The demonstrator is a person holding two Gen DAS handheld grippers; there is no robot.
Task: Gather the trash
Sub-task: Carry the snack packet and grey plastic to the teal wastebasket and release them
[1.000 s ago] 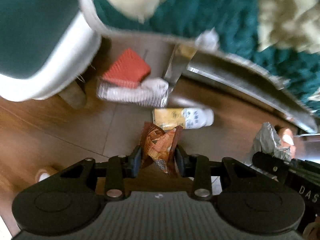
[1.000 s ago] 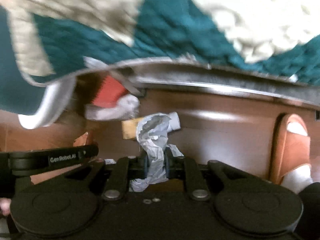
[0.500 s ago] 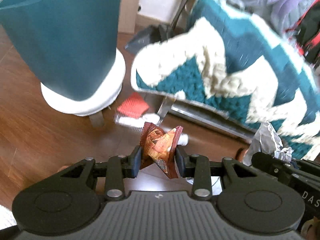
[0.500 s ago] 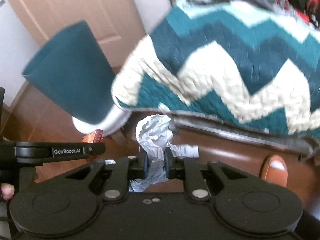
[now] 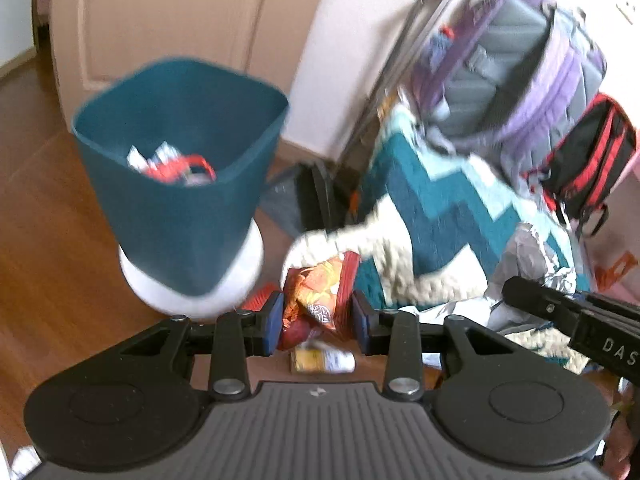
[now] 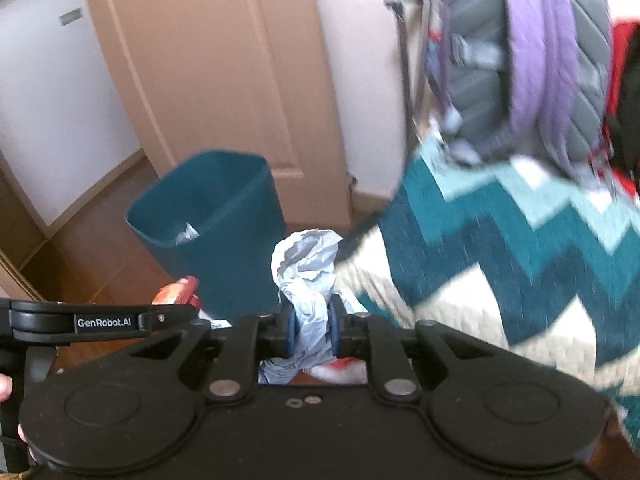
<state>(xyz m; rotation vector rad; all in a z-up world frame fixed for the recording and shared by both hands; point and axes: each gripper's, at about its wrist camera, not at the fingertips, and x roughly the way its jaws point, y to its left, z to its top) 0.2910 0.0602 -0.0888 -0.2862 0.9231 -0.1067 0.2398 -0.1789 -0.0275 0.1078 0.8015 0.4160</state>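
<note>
The left gripper (image 5: 316, 316) clamps a crumpled orange snack wrapper (image 5: 318, 292), the right gripper (image 6: 313, 330) crumpled grey paper (image 6: 306, 276), with a teal plastic bin (image 5: 180, 184) ahead-left.

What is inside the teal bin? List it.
The left wrist view shows crumpled white wrappers and red packaging lying low inside the teal bin. The right wrist view shows only a white scrap. Anything beneath them, and the bin's floor, is covered.
</note>
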